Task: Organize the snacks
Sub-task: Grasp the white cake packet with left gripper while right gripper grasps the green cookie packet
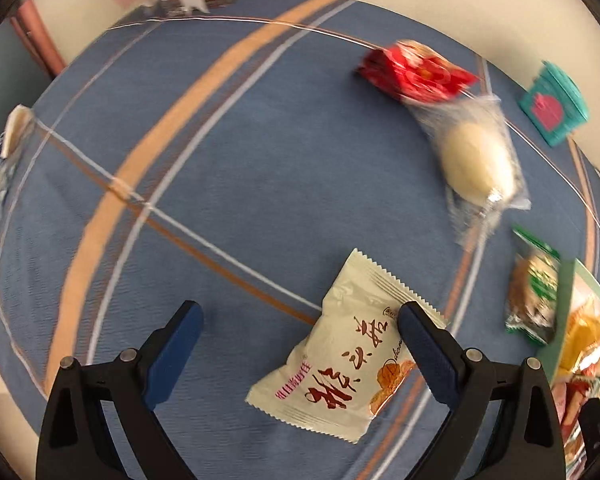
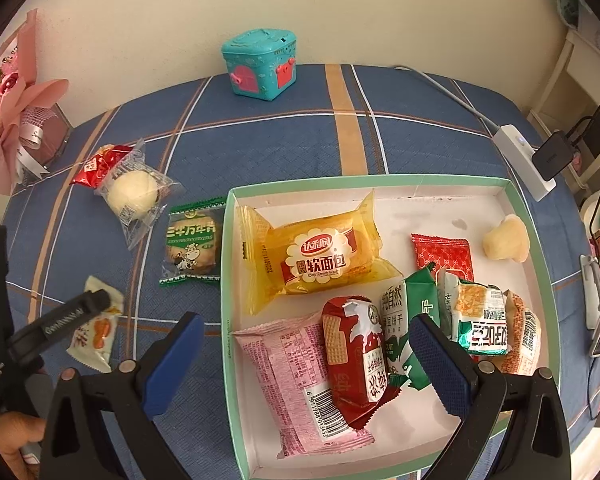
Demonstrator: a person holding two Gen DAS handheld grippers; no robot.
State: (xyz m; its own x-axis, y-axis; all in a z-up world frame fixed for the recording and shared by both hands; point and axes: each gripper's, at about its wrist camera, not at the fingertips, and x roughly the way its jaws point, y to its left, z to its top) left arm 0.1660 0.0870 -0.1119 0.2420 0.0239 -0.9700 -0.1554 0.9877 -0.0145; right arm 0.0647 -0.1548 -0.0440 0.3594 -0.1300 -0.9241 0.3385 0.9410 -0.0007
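Lying between the open left gripper (image 1: 300, 332) fingers: cream packet (image 1: 340, 360).

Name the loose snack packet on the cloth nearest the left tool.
The cream packet with red characters, lying between the open left tool fingers. The green-wrapped biscuit, clear-wrapped bun and red packet lie farther off.

A blue plaid tablecloth (image 2: 284, 152) is spread over the surface. A small teal box (image 2: 260, 63) with pink doors is set at its far edge, against the wall, and a pink bouquet (image 2: 8, 108) with a white ribbon is laid at the far left corner. Near the right edge, a white power strip (image 2: 524, 160) is seen with a black plug (image 2: 552, 156) pushed into it.
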